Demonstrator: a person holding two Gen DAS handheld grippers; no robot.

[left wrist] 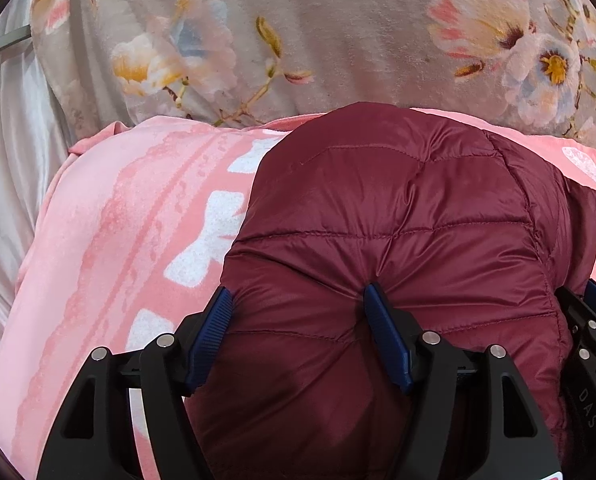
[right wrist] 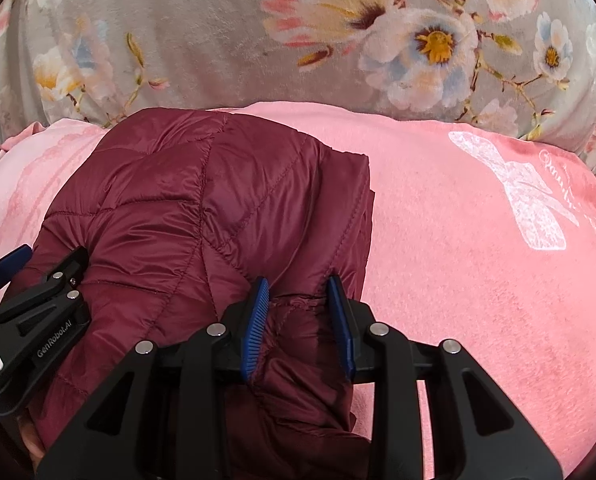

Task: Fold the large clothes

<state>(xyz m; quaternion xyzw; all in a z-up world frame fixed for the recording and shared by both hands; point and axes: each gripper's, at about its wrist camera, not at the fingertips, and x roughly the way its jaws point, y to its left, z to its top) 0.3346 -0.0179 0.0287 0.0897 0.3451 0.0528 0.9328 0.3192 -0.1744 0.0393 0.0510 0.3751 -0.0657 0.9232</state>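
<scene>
Gripping the maroon quilted jacket at its near edge, we have the left gripper spread wide over a puffy bunch and the right gripper clenched on a thinner seam. The jacket lies folded on the pink blanket (on what looks like a bed). Slick fabric could slide out and undo the fold. The floral blanket bounds the far side; open room lies rightward.
</scene>
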